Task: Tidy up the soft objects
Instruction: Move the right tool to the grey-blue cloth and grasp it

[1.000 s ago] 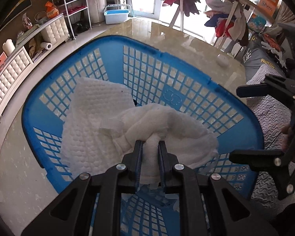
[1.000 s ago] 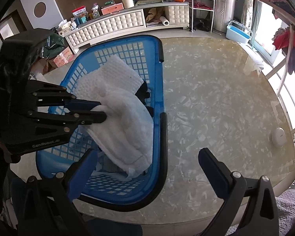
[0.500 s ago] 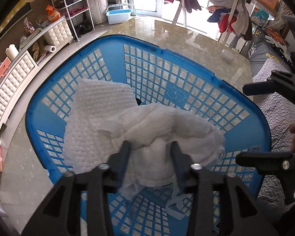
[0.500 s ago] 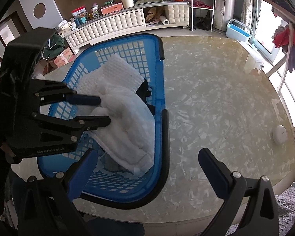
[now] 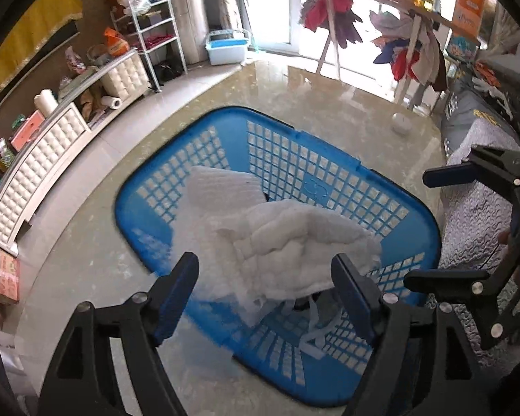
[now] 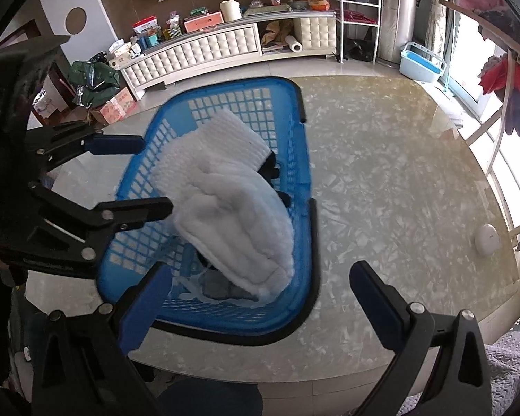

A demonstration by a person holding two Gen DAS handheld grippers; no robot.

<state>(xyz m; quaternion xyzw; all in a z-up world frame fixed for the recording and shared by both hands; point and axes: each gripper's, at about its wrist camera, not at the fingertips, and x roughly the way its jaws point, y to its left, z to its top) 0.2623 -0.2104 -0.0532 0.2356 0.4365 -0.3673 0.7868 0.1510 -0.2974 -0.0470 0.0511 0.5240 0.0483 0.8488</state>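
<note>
A blue lattice laundry basket (image 5: 332, 187) (image 6: 305, 187) stands on the marble table. White quilted cloths (image 5: 294, 239) (image 6: 232, 204) lie heaped in it, over some dark items and white straps at its near end. My left gripper (image 5: 265, 279) (image 6: 156, 173) hovers above the heap. Its jaws are opening and no pad touches the cloth. My right gripper (image 6: 260, 294) stands open over the basket's near rim and the table, with nothing between its fingers.
A small white round device (image 6: 485, 239) lies on the table (image 6: 398, 173) at the right. A padded white sideboard (image 6: 197, 55), a metal shelf, a blue tub (image 6: 421, 64) and a clothes rack (image 5: 364, 24) ring the table. A grey patterned cover (image 5: 475, 208) lies beside it.
My left gripper let go of the white cloth, its jaws spread wide, and it rose away from the basket. The cloth settled on the heap. The right gripper kept still.
</note>
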